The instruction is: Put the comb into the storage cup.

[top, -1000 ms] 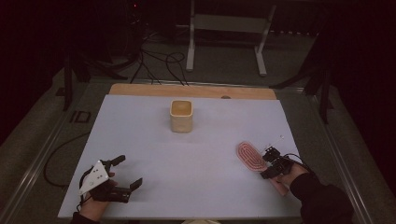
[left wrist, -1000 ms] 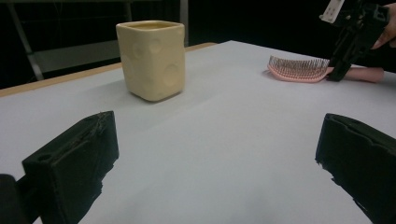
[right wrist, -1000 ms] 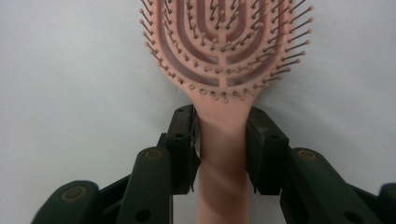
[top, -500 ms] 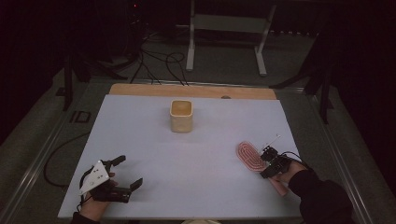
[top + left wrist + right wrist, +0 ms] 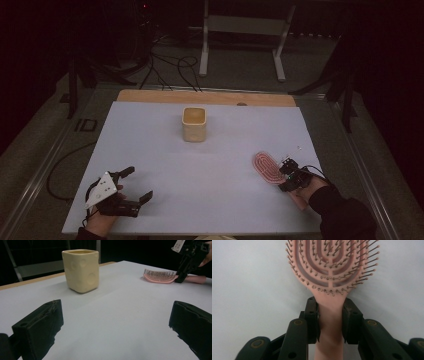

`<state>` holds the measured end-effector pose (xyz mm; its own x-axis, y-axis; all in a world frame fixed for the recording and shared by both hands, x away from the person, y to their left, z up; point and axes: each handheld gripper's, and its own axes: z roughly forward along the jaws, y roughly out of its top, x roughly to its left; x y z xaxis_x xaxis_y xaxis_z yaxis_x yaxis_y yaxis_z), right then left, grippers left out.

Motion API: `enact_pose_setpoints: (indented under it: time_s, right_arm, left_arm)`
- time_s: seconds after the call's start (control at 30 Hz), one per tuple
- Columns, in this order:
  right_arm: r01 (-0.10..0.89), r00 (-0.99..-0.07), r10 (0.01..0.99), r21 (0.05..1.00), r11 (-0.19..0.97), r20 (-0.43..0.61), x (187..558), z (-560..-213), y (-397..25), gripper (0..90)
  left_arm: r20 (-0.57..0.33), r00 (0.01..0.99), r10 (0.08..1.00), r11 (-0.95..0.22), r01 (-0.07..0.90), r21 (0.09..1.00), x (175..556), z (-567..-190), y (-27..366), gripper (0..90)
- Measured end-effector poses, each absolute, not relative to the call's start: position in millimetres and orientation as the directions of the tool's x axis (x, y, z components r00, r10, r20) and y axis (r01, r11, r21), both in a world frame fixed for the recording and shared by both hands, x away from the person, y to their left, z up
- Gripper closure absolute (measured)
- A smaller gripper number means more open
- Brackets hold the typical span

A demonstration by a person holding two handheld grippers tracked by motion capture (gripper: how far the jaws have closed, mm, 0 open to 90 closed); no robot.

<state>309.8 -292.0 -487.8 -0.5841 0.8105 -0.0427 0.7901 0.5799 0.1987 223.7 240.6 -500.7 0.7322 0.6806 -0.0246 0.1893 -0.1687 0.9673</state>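
A pink hairbrush (image 5: 266, 166) lies bristles up near the right edge of the white tabletop (image 5: 210, 170). My right gripper (image 5: 287, 175) is shut on the brush's neck, and in the right gripper view both pads (image 5: 312, 320) press against the pink handle of the hairbrush (image 5: 329, 265). My left gripper (image 5: 139, 183) rests open at the near left corner with nothing between its fingers. A cream square cup (image 5: 194, 125) stands upright at the far middle. In the left gripper view, the cup (image 5: 81, 270) is ahead on the left, and the hairbrush (image 5: 158, 276) and right gripper (image 5: 186, 267) are at far right.
A wooden strip (image 5: 200, 97) runs along the table's far edge. Beyond it stand a metal frame (image 5: 240, 30) and loose cables (image 5: 170, 65) on the dark floor. A cable (image 5: 65, 160) trails off the left side.
Hardly anything differs: the right hand and its gripper sit a touch nearer the front edge over the brush handle. The left gripper and cup have not moved.
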Motion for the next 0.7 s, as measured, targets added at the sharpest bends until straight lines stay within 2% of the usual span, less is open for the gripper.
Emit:
enact_pose_setpoints:
  time_s: [0.27, 0.7]
  right_arm:
    - [0.779, -0.586, 0.809, 0.244, 0.578, -0.049, 304.2, -487.9, -294.4, 70.2]
    - [0.757, -0.594, 0.804, 0.335, 0.561, -0.004, 299.9, -485.0, -293.4, 70.2]
  left_arm:
    - [-0.023, 0.731, 0.682, -0.171, 0.190, 0.967, 223.9, -500.9, 240.5, 0.2]
    - [-0.022, 0.731, 0.682, -0.173, 0.191, 0.966, 224.0, -501.0, 240.4, 0.2]
